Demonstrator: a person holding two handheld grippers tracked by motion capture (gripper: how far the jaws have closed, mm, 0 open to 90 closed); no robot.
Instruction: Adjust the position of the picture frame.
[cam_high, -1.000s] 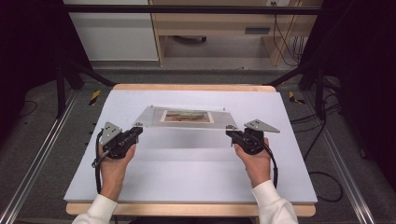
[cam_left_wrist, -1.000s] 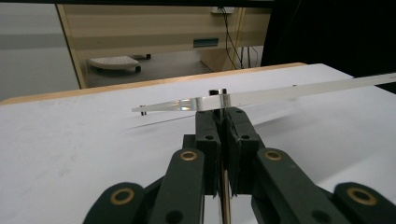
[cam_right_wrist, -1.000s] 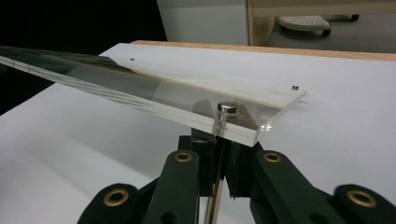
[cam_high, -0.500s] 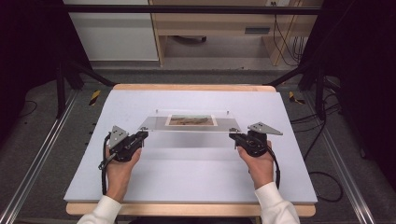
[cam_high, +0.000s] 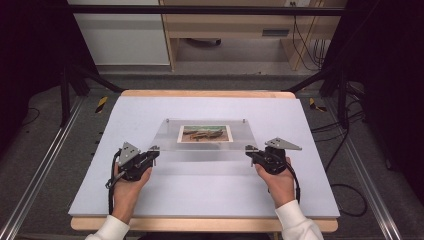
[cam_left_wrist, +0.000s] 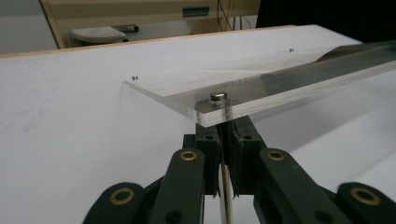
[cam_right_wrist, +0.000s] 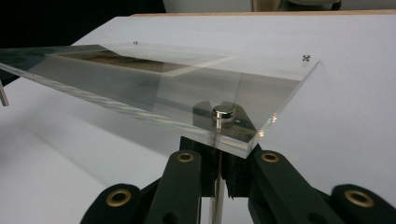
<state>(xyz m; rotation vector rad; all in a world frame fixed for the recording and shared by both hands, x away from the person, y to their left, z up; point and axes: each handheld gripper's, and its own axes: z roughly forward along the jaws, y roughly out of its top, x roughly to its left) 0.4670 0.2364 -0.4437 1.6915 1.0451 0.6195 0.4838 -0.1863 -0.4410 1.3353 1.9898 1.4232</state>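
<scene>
Each hand-held gripper — left (cam_high: 153, 151), right (cam_high: 250, 151) — clamps a leg under the acrylic frame's (cam_high: 210, 145) near corners, white tabletop (cam_high: 210, 190) bare around

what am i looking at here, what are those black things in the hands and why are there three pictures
A person sits at a table covered with a white board, holding a hand-held tool in each hand: two black jaws that pinch, with a camera on board. The high view looks down from above the person. It shows the left gripper and the right gripper with the forearms coming in from the bottom. The other two pictures come from the cameras on the grippers, looking along their own jaws.

Between the grippers is a clear acrylic photo frame with a small landscape picture sandwiched inside. Each gripper is shut on a thin metal post under a near corner, below the round metal cap there. The near edge is raised off the board; the far edge seems to rest on it or close to it.
</scene>
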